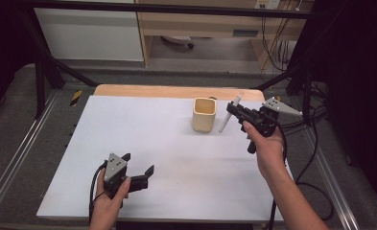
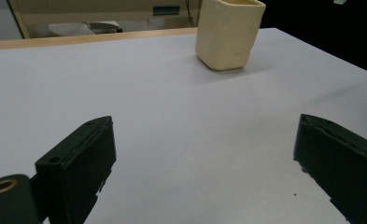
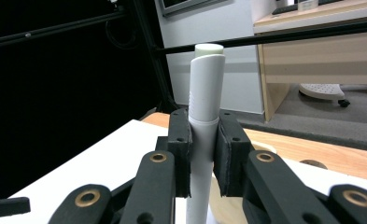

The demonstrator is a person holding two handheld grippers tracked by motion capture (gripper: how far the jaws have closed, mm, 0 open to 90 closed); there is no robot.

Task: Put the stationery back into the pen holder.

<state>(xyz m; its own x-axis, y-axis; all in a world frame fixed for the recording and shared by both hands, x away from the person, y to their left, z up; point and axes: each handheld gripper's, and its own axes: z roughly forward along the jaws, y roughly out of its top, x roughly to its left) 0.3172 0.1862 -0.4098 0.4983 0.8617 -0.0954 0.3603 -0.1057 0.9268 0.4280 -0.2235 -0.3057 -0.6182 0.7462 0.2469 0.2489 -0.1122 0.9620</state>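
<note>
The right tongs [image 1: 233,110] clench a white pen [image 1: 228,116], held above the surface [image 1: 143,139] just right of the cup [image 1: 204,114]. The left tongs [image 1: 139,164] rest spread and empty near the front edge.

Lab or test room, white tabletop [image 1: 176,143] inside a black metal frame [image 1: 42,72], cables [image 1: 272,43] hanging by a wooden desk [image 1: 200,24], grey carpet floor [image 1: 13,120], office chair base [image 1: 176,40]

pen's [image 3: 204,140] lower end cut off, cup [image 3: 228,205] mostly hidden behind jaws
</note>
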